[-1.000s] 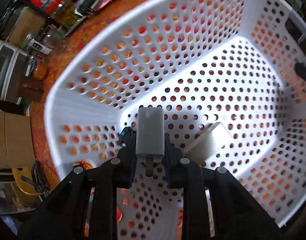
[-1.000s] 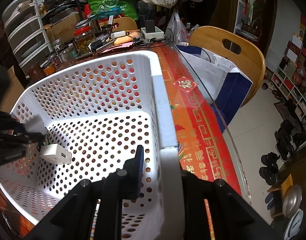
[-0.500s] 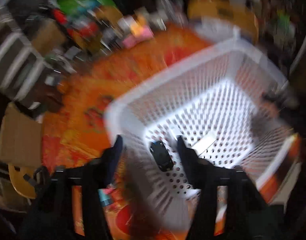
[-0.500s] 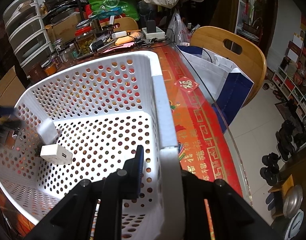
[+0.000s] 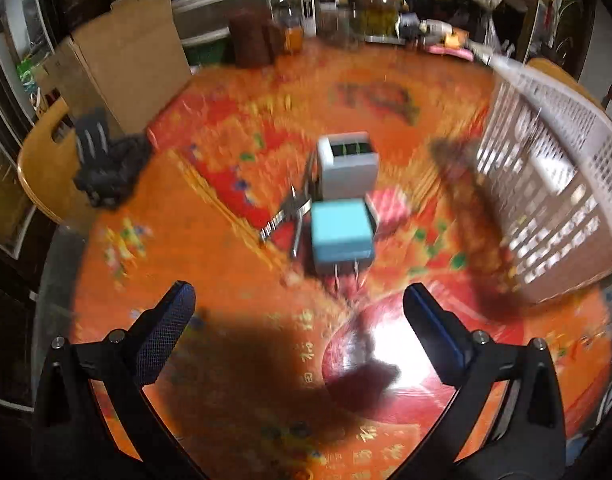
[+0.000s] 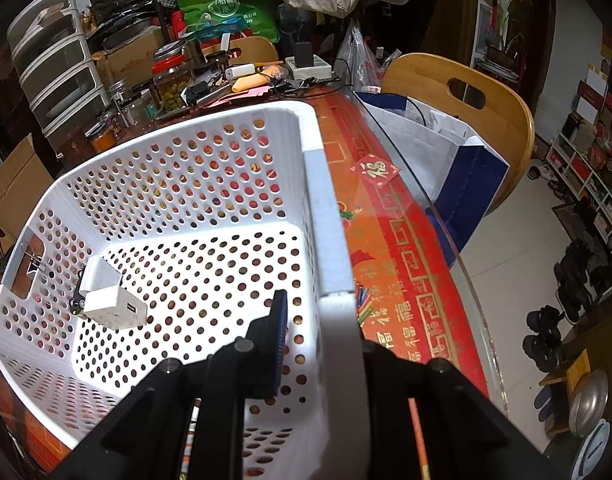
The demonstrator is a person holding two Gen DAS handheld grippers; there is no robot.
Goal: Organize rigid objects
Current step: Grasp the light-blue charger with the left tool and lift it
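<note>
My left gripper point(image 5: 300, 304) is open and empty above the orange table, just short of a light blue plug adapter point(image 5: 341, 236). Behind it stands a white charger block point(image 5: 347, 166), with a metal binder clip point(image 5: 292, 212) to their left. The white perforated basket point(image 5: 553, 160) is at the right of this blurred view. My right gripper point(image 6: 325, 328) is shut on the basket's rim point(image 6: 325, 216). Inside the basket lie two white chargers point(image 6: 110, 300) and a small black item point(image 6: 77, 300).
Cardboard boxes point(image 5: 130, 60), jars point(image 5: 375, 8) and clutter line the table's far side. A wooden chair point(image 5: 46, 164) stands at the left; another chair point(image 6: 465, 100) with a white and blue bag point(image 6: 437, 148) is on the right. The glass table edge point(image 6: 445, 232) runs beside the basket.
My left gripper let go of the white charger inside the basket, opened, and swung out to the left over the table toward the blue adapter. The right gripper kept its hold on the rim.
</note>
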